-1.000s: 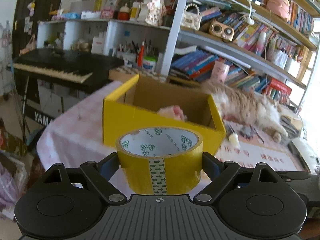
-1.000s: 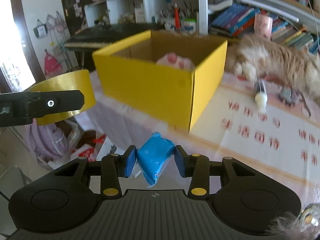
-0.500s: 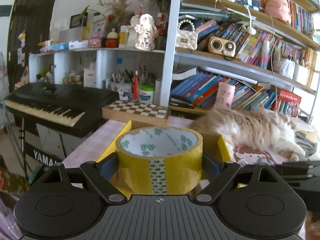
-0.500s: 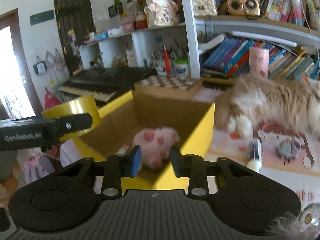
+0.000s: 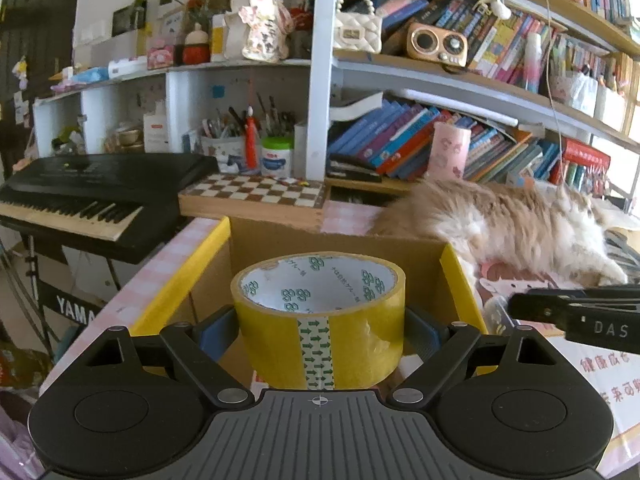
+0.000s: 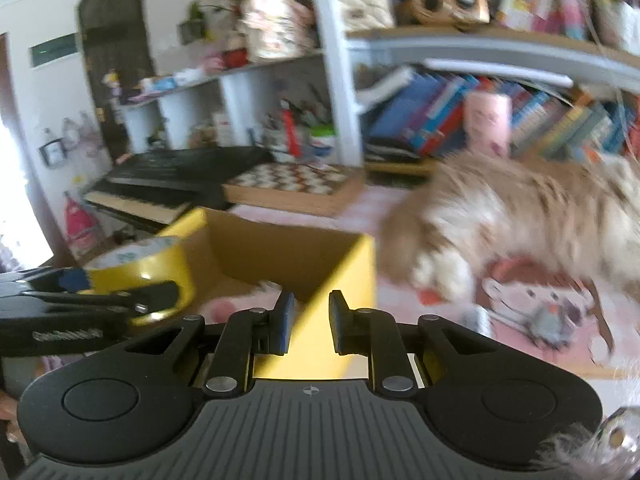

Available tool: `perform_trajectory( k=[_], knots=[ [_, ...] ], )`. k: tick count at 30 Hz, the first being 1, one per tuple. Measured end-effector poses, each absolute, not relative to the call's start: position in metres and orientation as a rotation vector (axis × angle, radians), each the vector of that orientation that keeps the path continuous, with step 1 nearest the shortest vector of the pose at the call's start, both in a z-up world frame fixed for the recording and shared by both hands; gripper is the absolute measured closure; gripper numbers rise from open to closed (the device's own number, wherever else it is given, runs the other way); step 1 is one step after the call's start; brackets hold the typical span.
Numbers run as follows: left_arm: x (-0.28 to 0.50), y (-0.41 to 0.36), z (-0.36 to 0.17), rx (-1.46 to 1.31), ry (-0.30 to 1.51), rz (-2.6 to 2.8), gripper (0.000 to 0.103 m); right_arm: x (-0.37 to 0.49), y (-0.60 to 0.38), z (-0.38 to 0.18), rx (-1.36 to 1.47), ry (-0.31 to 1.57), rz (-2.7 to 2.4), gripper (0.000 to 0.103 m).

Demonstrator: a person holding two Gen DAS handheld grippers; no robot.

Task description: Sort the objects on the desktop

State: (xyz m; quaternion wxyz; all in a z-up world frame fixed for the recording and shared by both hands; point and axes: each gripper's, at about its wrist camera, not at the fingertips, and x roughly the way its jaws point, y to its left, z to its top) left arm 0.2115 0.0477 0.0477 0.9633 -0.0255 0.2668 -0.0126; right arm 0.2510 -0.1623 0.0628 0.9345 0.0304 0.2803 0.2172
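The left gripper [image 5: 319,330] clamps a roll of yellow tape [image 5: 320,320] above the near edge of the open yellow box [image 5: 176,280]. To its right, the right gripper [image 6: 308,322], jaws just drawn together with nothing between them, hangs over the box's right corner; a cat [image 5: 504,220] lies beyond.

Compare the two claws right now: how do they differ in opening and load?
The left claw stands wide, clamped on the yellow tape roll; the right claw is drawn in as far as it goes, with nothing between its fingers. The left sits over the yellow box interior; the right sits above its near right corner. Both point toward the box.
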Motion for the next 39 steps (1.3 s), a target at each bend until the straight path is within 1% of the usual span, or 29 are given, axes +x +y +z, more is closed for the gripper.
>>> perform_trajectory(
  k=[9, 29, 34, 37, 39],
  knots=[
    [0.218, 0.044, 0.032, -0.043, 0.601, -0.011, 0.013, 0.251, -0.203, 0.03, 0.086, 0.707, 0.321, 0.086],
    [0.225, 0.047, 0.022, -0.044, 0.663, 0.014, 0.012, 0.244, -0.218, 0.015, 0.064, 0.77, 0.276, 0.085],
    [0.222, 0.049, 0.028, -0.048, 0.637, 0.018, 0.005, 0.244, -0.222, 0.015, 0.072, 0.764, 0.26, 0.085],
    [0.219, 0.051, 0.034, -0.051, 0.61, 0.017, 0.004, 0.244, -0.224, 0.016, 0.075, 0.761, 0.251, 0.084],
    [0.217, 0.052, 0.037, -0.061, 0.591, 0.019, 0.004, 0.244, -0.227, 0.016, 0.072, 0.765, 0.246, 0.078]
  ],
)
